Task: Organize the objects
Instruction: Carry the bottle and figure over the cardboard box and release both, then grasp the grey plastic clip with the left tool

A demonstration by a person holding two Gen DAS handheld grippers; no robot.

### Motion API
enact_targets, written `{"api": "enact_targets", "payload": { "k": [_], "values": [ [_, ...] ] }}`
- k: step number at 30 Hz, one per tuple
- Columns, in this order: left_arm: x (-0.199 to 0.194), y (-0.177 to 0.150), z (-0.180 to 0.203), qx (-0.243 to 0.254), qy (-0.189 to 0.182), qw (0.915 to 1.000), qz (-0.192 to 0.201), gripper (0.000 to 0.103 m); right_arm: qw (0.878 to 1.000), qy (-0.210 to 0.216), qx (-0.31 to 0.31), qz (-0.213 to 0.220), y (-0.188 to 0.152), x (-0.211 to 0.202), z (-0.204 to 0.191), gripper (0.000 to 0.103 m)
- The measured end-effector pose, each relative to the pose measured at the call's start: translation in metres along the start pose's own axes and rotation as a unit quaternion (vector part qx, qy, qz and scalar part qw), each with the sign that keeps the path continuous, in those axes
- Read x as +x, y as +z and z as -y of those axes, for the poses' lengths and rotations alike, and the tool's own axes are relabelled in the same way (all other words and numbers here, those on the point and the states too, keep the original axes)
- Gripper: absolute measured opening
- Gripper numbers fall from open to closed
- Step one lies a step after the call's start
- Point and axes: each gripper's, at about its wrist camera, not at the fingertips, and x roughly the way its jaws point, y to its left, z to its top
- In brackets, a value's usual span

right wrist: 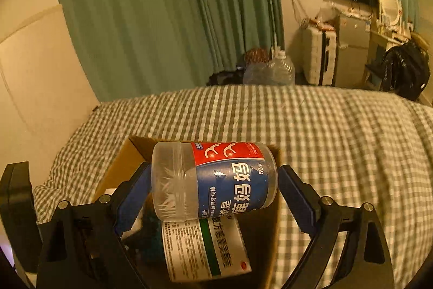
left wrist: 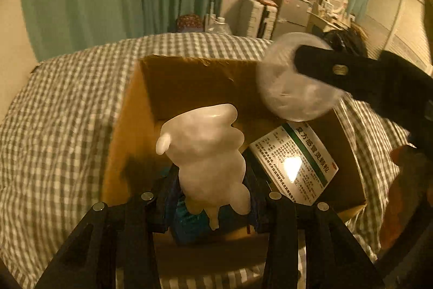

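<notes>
The jar (right wrist: 213,180) is showing a red and blue label with large white Chinese characters, partly legible as "妈妈", smaller white characters that include "牙线棒", and "50支" near its base end. On the red band, small print seems to be reading "ISO", though it is too fine to be sure. The medicine box (left wrist: 293,163) is carrying a green-striped white face with the Chinese name "复方感冒灵颗粒"; the dense small print beside it is staying unreadable.

Cardboard box (left wrist: 173,88) open-topped, medicine packet (left wrist: 295,161) covering its right floor, far-left corner free
</notes>
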Motion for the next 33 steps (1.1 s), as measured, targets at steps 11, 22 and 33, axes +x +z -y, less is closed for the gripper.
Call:
{"api": "enact_targets", "payload": {
  "k": [11,22,33],
  "values": [
    [-0.054,-0.025,0.017,0.041,0.007,0.9987,0.029,0.079,0.997,-0.003,0.068,0.048,-0.007,-0.075,0.031,0.103],
    [-0.177,-0.074,-0.016,0.010,0.039,0.9968,0.070,0.080,0.998,-0.042,0.011,0.038,-0.040,-0.219,-0.006,0.103],
    [-0.201,-0.170,-0.048,-0.010,0.096,0.9945,0.041,0.080,0.998,-0.050,-0.035,-0.013,-0.147,-0.245,-0.059,0.103]
  ]
}}
